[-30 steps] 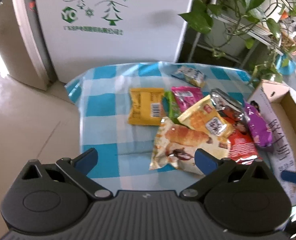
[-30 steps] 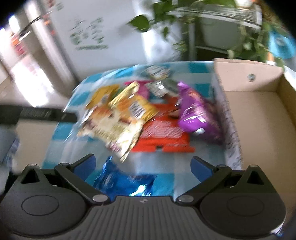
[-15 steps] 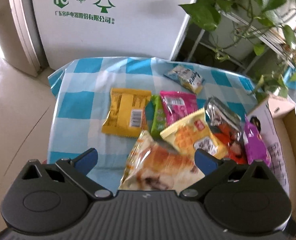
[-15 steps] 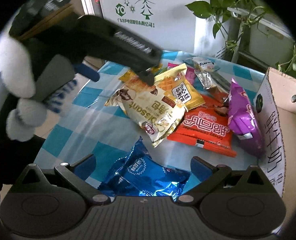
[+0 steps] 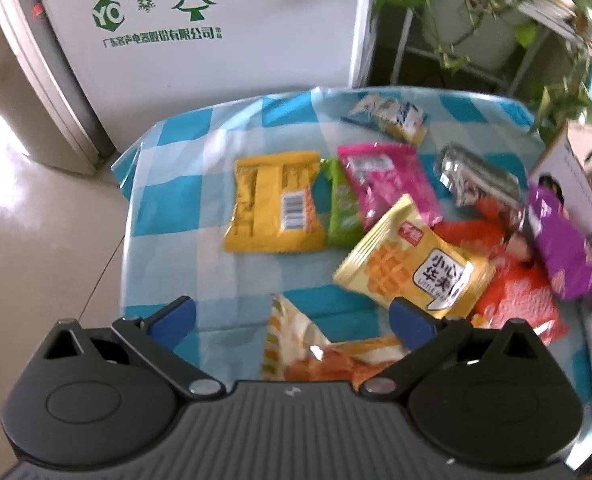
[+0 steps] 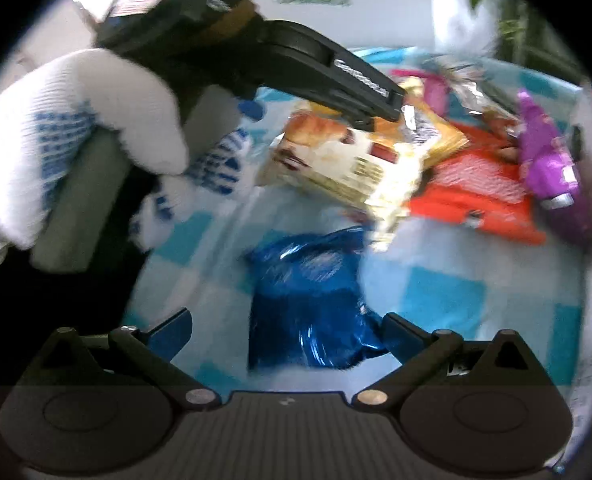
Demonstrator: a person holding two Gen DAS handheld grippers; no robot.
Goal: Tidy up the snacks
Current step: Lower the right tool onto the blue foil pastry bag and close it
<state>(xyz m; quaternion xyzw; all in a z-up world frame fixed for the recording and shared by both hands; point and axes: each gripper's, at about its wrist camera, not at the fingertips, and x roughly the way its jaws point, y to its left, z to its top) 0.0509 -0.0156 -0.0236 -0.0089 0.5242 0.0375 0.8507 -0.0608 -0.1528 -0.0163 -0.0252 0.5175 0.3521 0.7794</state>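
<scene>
Several snack packets lie on a blue-checked cloth (image 5: 184,216). My left gripper (image 5: 292,320) is open, low over a croissant packet (image 5: 320,352) that sits between its fingers. Beyond it are a yellow packet (image 5: 276,204), a green one (image 5: 342,212), a pink one (image 5: 384,184), a waffle packet (image 5: 412,268), an orange packet (image 5: 512,284) and a purple packet (image 5: 560,240). My right gripper (image 6: 286,334) is open with a blue foil packet (image 6: 312,300) between its fingers. In the right wrist view the left gripper's black body (image 6: 316,68) reaches over the croissant packet (image 6: 348,168).
A cardboard box (image 5: 584,148) stands at the cloth's right edge, next to the purple packet. A white appliance (image 5: 216,20) and potted plants (image 5: 476,8) stand behind the table. A silver packet (image 5: 480,180) and a blue-white packet (image 5: 388,114) lie at the back. A gloved hand (image 6: 76,128) holds the left gripper.
My left gripper has moved forward and down, so the croissant packet now sits between its fingers. My right gripper has closed in on the blue packet. Both stayed open.
</scene>
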